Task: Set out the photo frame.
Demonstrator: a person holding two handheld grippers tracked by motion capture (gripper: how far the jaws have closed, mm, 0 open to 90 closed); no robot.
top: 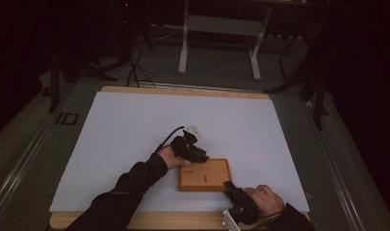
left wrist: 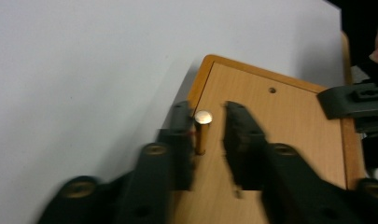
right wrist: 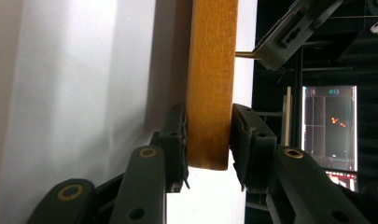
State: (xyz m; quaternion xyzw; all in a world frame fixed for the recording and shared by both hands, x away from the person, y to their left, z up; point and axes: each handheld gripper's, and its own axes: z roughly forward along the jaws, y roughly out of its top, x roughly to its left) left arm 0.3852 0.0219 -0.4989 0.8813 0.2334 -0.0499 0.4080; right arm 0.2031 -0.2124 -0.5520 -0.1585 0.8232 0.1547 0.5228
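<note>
A small wooden board [top: 204, 175] lies on the white mat near the table's front edge. A short brass peg [left wrist: 203, 130] stands upright in the board [left wrist: 280, 121] near one corner. My left gripper [left wrist: 207, 112] straddles the peg: one jaw rests against it, the other stands apart, so the gripper is open. From above, the left gripper [top: 201, 157] sits over the board's far left part. My right gripper [right wrist: 208, 121] is shut on the board's edge [right wrist: 212, 84], one pad on each face, at the front right corner [top: 229, 185].
The white mat [top: 135, 125] covers most of the wooden table, with bare room to the left and behind the board. Beyond the table stand a white frame [top: 221, 29] and dark cables on the floor. A lit screen [right wrist: 330, 126] glows in the dark background.
</note>
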